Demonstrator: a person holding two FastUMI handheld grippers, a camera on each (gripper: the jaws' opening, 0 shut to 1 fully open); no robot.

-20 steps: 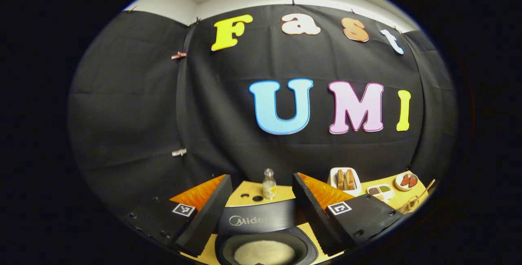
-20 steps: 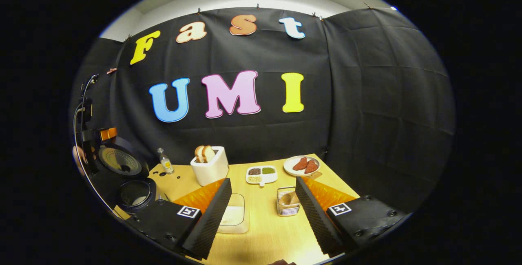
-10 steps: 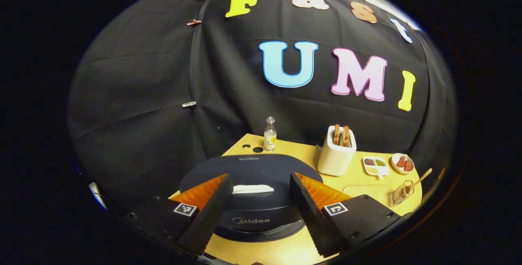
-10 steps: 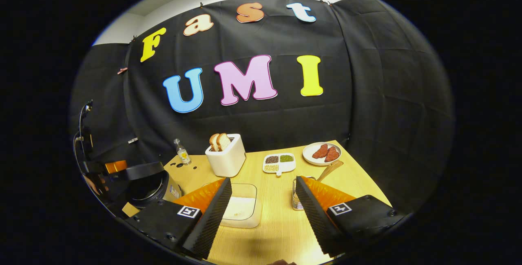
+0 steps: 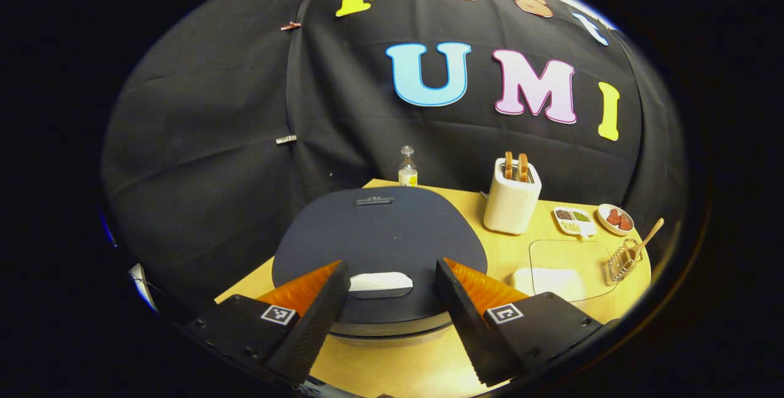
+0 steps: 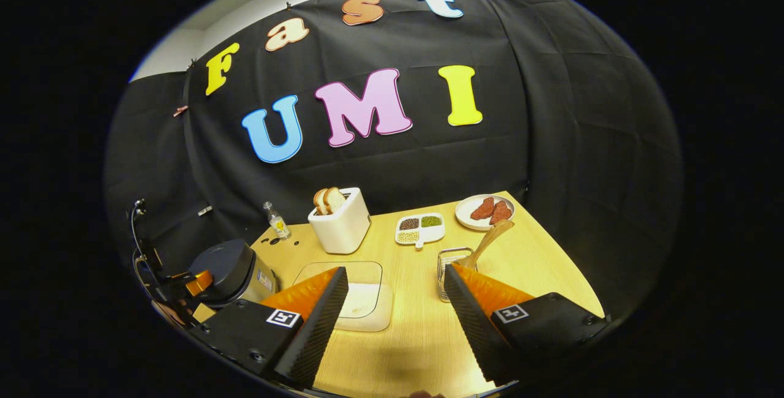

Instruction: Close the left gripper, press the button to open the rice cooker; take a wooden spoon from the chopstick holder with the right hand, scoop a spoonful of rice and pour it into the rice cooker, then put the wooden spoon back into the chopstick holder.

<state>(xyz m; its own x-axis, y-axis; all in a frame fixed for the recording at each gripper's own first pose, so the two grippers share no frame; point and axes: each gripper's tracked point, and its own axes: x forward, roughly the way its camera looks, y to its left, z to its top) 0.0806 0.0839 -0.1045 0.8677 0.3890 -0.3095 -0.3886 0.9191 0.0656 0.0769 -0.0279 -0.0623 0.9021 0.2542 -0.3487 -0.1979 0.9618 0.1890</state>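
Observation:
The dark rice cooker (image 5: 380, 232) stands with its lid down and its white button (image 5: 380, 281) facing me. My left gripper (image 5: 392, 269) is open just above the lid's front edge, one finger on each side of the button, holding nothing. In the right gripper view the cooker (image 6: 229, 269) is at the far left with the left gripper (image 6: 177, 285) beside it. The wooden spoon (image 6: 490, 239) stands in the wire chopstick holder (image 6: 450, 263), just ahead of my open, empty right gripper (image 6: 395, 275). The clear rice container (image 6: 361, 297) lies between its fingers.
On the wooden table (image 6: 416, 337) a white toaster (image 6: 340, 226) with bread, a small bottle (image 6: 277, 223), a divided dish (image 6: 419, 229) and a plate of red pieces (image 6: 487, 211) stand along the back. The black cloth wall closes the back and sides.
The cooker's lid, upright a second ago with rice showing in the pot, has swung down shut. My left gripper came down with it. The right gripper tilted a little towards the table.

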